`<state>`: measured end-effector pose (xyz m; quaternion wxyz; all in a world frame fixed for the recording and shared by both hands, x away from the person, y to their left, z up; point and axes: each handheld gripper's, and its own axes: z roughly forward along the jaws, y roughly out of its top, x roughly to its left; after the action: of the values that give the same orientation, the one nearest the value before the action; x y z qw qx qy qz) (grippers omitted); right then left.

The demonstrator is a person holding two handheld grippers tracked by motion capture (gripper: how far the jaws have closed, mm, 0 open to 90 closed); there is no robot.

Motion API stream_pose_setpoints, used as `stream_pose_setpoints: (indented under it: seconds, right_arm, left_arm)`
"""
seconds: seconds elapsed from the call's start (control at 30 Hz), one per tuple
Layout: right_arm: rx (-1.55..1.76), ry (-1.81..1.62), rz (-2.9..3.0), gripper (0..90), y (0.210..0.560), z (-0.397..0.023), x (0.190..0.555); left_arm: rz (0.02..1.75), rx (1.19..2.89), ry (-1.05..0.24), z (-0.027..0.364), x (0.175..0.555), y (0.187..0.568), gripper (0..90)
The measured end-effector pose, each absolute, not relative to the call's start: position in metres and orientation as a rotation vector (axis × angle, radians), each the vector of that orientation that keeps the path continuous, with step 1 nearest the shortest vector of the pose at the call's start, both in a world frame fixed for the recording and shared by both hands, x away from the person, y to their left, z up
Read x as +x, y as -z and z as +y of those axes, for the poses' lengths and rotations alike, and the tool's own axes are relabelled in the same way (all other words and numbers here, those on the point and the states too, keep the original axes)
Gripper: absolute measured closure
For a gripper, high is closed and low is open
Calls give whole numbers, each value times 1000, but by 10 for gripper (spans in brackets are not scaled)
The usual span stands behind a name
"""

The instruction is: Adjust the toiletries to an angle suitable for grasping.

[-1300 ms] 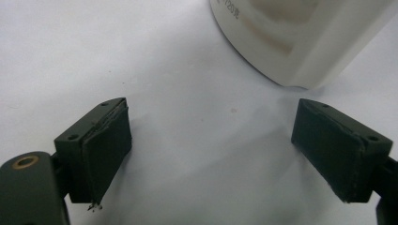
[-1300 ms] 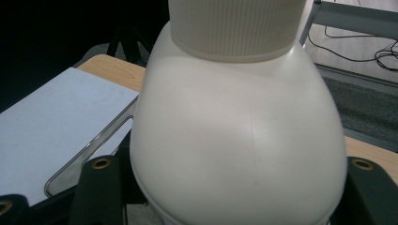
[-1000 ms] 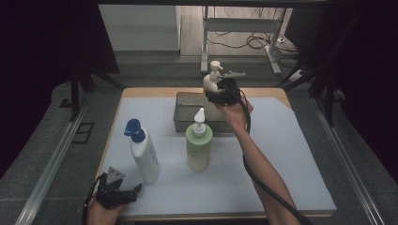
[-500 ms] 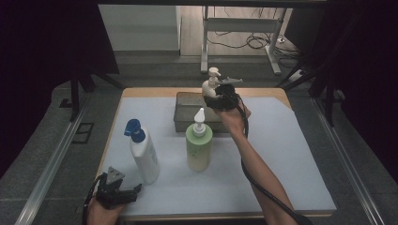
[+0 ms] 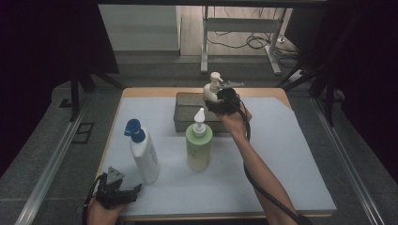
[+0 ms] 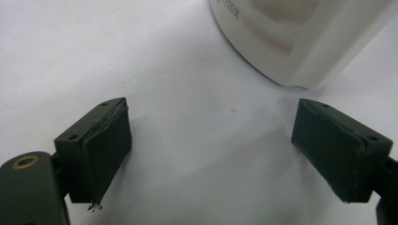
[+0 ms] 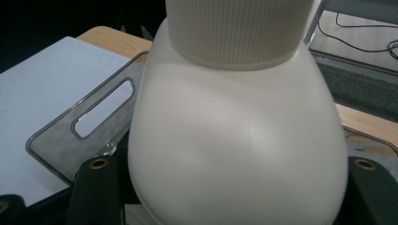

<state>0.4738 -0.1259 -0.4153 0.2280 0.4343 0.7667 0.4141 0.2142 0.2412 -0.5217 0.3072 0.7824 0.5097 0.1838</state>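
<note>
While the left gripper (image 5: 126, 194) is resting with open jaws on the white mat (image 5: 291, 154) near the front edge, just beside the blue-capped bottle (image 5: 143, 152), the right gripper (image 5: 220, 101) is gripping a cream pump bottle (image 5: 212, 91) by its body. It is holding this bottle upright above the grey tray (image 5: 185, 112). The green bottle (image 5: 198, 145) is standing in front of the tray.

The green bottle (image 5: 199, 146) stands before the bin (image 5: 187, 112), with the blue-capped bottle (image 5: 142, 152) at its left.
</note>
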Motion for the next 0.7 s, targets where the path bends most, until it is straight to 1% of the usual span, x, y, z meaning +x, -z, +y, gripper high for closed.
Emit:
stream_pose_setpoints:
  seconds: [0.4,0.7]
  right_arm:
    - [1189,-1144,2161,321,414,-131,470]
    - [1185,-1153,2178,327,413,-139,460]
  left_arm:
    - [1348,2069,-486,241,214,522,120]
    - [1348,2069,-487,241,214,522,120]
